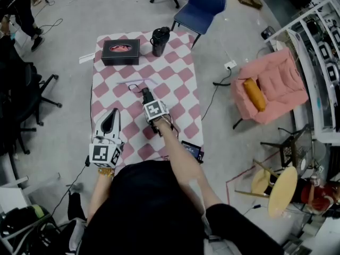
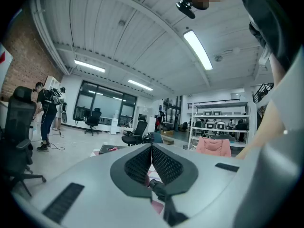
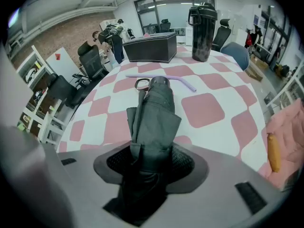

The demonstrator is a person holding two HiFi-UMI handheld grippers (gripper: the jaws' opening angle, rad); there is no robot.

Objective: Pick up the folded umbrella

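Observation:
The folded umbrella (image 3: 154, 110) is dark grey, with a wrist loop at its far end, and it points away over the pink-and-white checked table (image 3: 209, 109). My right gripper (image 3: 151, 158) points steeply down with its jaws closed round the umbrella's near end, the pads pressing on the fabric. From the head view the right gripper (image 1: 150, 104) sits mid-table with the umbrella (image 1: 144, 93) poking out ahead of it. My left gripper (image 1: 111, 120) hovers level at the table's near left with its jaws together and holds nothing; the left gripper (image 2: 152, 148) shows pads meeting.
A black box (image 1: 120, 51) and a black jug (image 1: 159, 40) stand at the table's far end. A thin purple stick (image 1: 137, 81) lies just beyond the umbrella. A phone (image 1: 192, 149) rests at the near right corner. A blue chair (image 1: 204, 4) and a pink armchair (image 1: 271, 84) stand beyond.

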